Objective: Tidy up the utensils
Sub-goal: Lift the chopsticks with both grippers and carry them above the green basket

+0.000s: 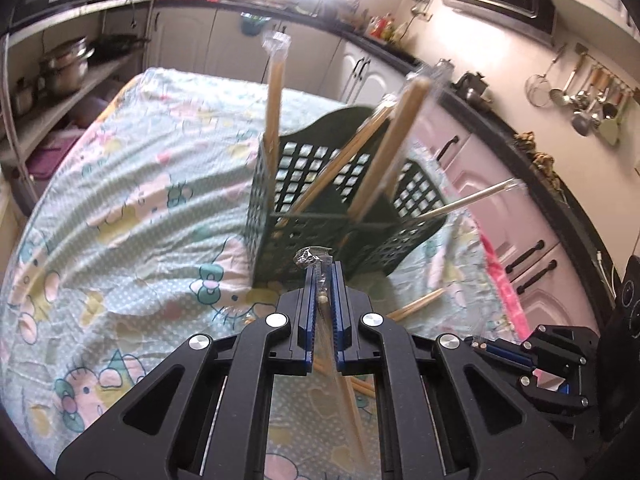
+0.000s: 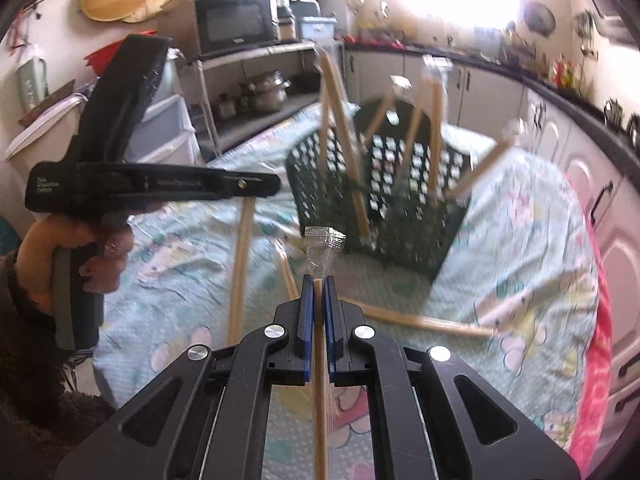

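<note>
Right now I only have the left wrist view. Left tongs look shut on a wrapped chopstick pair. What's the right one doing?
Observer: The right tongs are shut on their own wrapped chopstick pair, its plastic end sticking out past the tips.
Operator: Any loose ones my view misses?
Observer: Yes, one wrapped pair lies flat on the patterned cloth, below the green basket in the right wrist view.
Operator: How does my held pair sit?
Observer: From the right wrist view, the left tongs' pair hangs nearly straight down below the left tongs.
</note>
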`<state>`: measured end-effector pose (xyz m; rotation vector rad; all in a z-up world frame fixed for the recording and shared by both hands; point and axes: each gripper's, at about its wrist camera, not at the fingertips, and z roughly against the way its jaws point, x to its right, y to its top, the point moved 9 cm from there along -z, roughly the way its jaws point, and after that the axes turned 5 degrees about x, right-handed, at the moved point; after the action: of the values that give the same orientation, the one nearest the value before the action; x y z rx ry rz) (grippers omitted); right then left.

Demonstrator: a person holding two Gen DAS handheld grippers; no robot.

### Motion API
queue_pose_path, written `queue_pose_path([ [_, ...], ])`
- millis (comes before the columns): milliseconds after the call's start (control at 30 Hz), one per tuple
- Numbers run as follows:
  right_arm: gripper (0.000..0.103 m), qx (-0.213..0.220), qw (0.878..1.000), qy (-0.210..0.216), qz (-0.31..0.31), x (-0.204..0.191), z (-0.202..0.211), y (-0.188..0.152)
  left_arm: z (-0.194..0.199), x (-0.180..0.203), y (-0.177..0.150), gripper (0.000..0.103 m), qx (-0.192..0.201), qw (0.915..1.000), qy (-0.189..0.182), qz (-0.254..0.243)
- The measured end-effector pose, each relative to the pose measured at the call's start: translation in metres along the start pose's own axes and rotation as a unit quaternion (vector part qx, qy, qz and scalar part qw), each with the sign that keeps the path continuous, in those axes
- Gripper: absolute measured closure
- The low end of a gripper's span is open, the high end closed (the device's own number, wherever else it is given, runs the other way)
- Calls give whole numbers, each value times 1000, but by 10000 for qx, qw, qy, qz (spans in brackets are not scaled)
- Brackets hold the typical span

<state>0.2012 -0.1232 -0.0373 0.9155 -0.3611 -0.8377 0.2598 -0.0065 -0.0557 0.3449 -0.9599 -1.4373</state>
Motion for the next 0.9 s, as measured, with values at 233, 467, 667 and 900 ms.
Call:
queue_pose_path([
  [233,98,370,9992,73,98,-19,18,26,28,21,16,100,311,9992,-186,-175],
  [467,98,705,9974,18,130,-20,32,48,56,37,34,100,631,9970,-310,-325],
  [667,98,1053,9942,-23,230,-24,47,71,73,49,52,100,891,9944,-343,-459],
  [900,98,1439,9889,-96,350,-25,66,105,88,56,76,100,1211,9906,-284,-572],
])
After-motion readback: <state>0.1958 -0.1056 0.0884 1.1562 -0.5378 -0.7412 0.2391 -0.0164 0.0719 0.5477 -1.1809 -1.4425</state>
